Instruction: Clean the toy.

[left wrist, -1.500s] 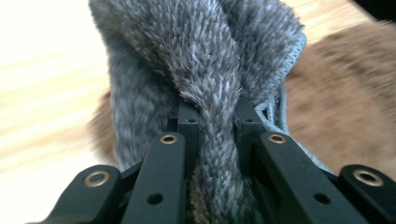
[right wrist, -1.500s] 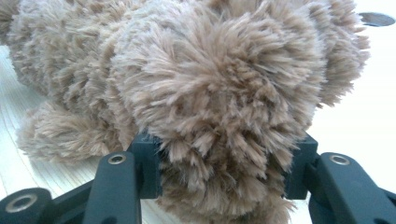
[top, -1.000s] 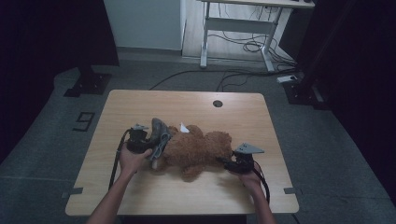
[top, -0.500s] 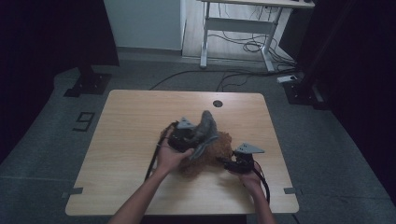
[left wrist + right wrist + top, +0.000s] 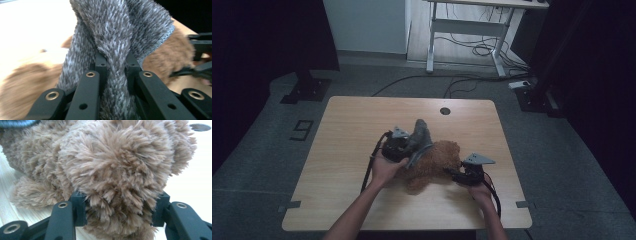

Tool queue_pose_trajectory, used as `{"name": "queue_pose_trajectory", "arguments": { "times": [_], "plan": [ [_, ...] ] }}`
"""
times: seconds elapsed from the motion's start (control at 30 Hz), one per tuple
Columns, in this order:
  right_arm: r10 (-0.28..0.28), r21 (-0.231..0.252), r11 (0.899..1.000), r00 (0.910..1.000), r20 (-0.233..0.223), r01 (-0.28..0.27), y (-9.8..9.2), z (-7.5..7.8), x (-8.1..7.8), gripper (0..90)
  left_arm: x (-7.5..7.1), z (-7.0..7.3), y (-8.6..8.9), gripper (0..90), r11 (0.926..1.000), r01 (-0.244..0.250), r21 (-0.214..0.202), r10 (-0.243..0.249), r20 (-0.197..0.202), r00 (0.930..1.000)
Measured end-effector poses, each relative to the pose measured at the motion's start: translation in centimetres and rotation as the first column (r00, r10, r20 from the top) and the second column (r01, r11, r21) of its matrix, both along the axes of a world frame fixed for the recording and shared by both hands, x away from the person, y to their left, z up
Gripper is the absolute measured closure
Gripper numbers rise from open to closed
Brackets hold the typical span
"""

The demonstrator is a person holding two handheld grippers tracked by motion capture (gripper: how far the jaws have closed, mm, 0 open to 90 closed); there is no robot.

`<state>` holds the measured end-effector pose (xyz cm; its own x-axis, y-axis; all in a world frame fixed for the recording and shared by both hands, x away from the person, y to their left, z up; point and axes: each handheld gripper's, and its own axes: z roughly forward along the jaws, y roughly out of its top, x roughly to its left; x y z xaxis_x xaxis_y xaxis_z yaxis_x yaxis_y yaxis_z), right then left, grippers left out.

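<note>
Left hand-held gripper: clamped on bunched grey knit garment, lifted above brown plush toy on counter. Right hand-held gripper: gripping plush limb. Both soft, light, compressible; pinch thick fold or hem, not loose pile.

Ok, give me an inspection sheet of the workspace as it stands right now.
Surface: light wooden table, round grommet hole near far edge.
Job's things: fluffy brown plush toy lying on table; grey knitted garment lifted over it.
Clutter: nothing seen.
Grippers: left gripper shut on garment; right gripper shut on plush toy.
Cables: black cables trail from both grippers; more on floor beyond.
Surroundings: grey floor, white desk frame, dark curtains.
</note>
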<state>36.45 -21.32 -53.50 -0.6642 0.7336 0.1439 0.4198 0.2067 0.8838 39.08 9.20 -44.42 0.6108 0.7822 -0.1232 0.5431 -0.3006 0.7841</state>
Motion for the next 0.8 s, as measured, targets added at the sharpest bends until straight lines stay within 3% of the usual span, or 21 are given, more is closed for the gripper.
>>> {"name": "queue_pose_trajectory", "arguments": {
  "times": [0.1,0.23,0.4,0.5,0.57,0.67,0.8],
  "plan": [
    [0.001,0.004,1.0,1.0,0.0,-0.001,0.0,0.0,0.0,46.5,-0.1,-0.3,2.5,78.0,0.9984,-0.057,0.001,0.057,-0.001,0.9984],
    [-0.003,0.004,1.0,1.0,-0.003,0.003,0.0,-0.1,0.0,46.5,0.0,-2.0,5.5,78.0,0.9907,-0.126,0.052,0.128,-0.035,0.9912],
    [-0.006,0.012,1.0,1.0,-0.005,0.006,-0.1,-0.1,0.0,46.6,0.1,-5.4,7.7,77.9,0.9845,-0.161,0.07,0.168,-0.111,0.9795],
    [-0.007,0.014,1.0,1.0,-0.006,0.007,-0.1,-0.1,0.0,46.5,0.1,-6.3,8.0,77.9,0.9824,-0.17,0.076,0.179,-0.119,0.9767],
    [-0.007,0.013,1.0,1.0,-0.007,0.007,-0.1,-0.1,0.0,46.5,0.1,-6.5,8.2,77.9,0.9792,-0.177,0.099,0.188,-0.12,0.9747],
    [-0.007,0.014,1.0,1.0,-0.007,0.007,-0.1,-0.2,0.0,46.6,0.0,-6.1,8.3,77.9,0.9796,-0.178,0.093,0.188,-0.118,0.975],
    [-0.013,0.013,1.0,0.9999,-0.004,0.013,0.0,-0.1,0.0,47.3,-0.1,-4.3,8.2,77.8,0.9854,-0.17,0.016,0.17,-0.109,0.9793]
  ]
}}
